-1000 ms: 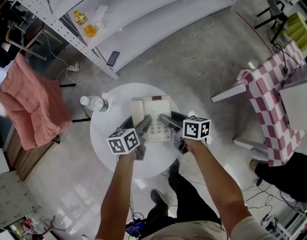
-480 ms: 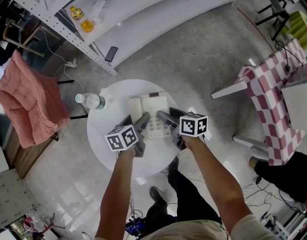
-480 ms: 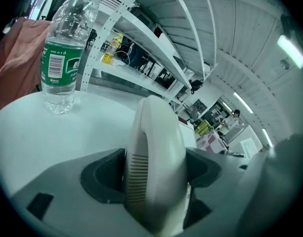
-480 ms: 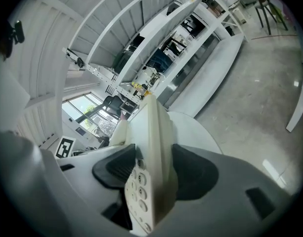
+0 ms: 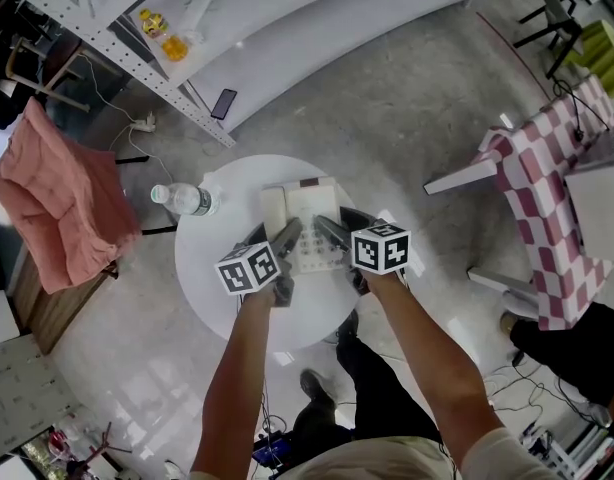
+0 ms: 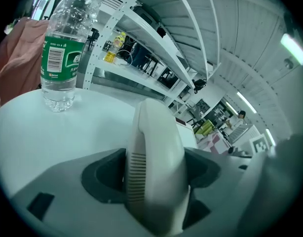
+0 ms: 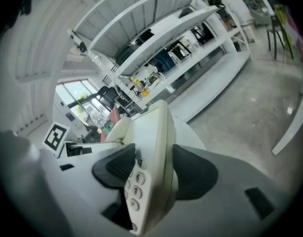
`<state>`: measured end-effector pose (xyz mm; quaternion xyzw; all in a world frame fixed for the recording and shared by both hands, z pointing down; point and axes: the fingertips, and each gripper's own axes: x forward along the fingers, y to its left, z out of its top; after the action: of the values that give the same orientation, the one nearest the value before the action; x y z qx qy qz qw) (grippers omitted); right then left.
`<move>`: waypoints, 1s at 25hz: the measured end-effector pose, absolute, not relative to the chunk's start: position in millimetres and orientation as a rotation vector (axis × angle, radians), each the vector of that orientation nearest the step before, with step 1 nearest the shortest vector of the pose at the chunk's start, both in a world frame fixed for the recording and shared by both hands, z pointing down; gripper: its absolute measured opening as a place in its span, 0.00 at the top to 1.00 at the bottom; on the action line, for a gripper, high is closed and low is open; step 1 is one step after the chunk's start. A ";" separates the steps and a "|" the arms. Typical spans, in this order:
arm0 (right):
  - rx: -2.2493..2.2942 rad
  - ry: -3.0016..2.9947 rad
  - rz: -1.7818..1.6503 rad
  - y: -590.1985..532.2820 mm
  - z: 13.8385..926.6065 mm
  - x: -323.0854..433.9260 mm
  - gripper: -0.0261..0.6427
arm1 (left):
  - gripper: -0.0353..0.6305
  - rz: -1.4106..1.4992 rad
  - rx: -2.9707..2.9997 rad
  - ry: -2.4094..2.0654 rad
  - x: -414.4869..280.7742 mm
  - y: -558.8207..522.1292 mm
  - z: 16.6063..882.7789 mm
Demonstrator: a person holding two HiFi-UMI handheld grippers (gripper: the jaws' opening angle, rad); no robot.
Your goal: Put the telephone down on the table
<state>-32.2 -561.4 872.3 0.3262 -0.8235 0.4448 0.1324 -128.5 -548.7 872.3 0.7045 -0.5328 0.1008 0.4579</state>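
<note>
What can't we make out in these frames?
- Head view: whether the telephone rests on the table or hovers above it. Its own body, the left hand-held gripper and the right hand-held gripper cover the underside.
- Head view: the keypad digits, too small and partly covered by the jaws.
- Left gripper view: the bottle cap, cut off at the top edge.

Both bare forearms, the left forearm (image 5: 237, 368) and the right forearm (image 5: 432, 368), reach from near to far and converge. The left gripper (image 5: 272, 238) has its jaws closed on the telephone handset (image 6: 154, 152), one pad on each flank. The right gripper (image 5: 339, 230) has its jaws clamped across the keypad edge of the telephone base (image 7: 150, 147). The grippers lie side by side, apart.
</note>
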 end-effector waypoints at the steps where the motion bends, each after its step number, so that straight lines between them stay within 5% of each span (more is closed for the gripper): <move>1: 0.953 -2.386 1.223 -561.8 872.6 -31.9 0.63 | 0.44 0.260 1.737 -1.318 -128.0 -548.2 873.5; 17: 1.076 -2.293 0.807 -559.0 836.5 -14.7 0.65 | 0.44 0.407 1.885 -1.551 -165.7 -525.8 805.1; 25: 1.136 -2.376 0.694 -531.7 757.0 -18.3 0.78 | 0.50 0.267 1.989 -1.583 -188.9 -486.1 716.5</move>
<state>-18.3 -531.7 757.0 0.4082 -0.8534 0.2491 0.2076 -188.9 -486.1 716.5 0.7452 -0.5928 0.0999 0.2887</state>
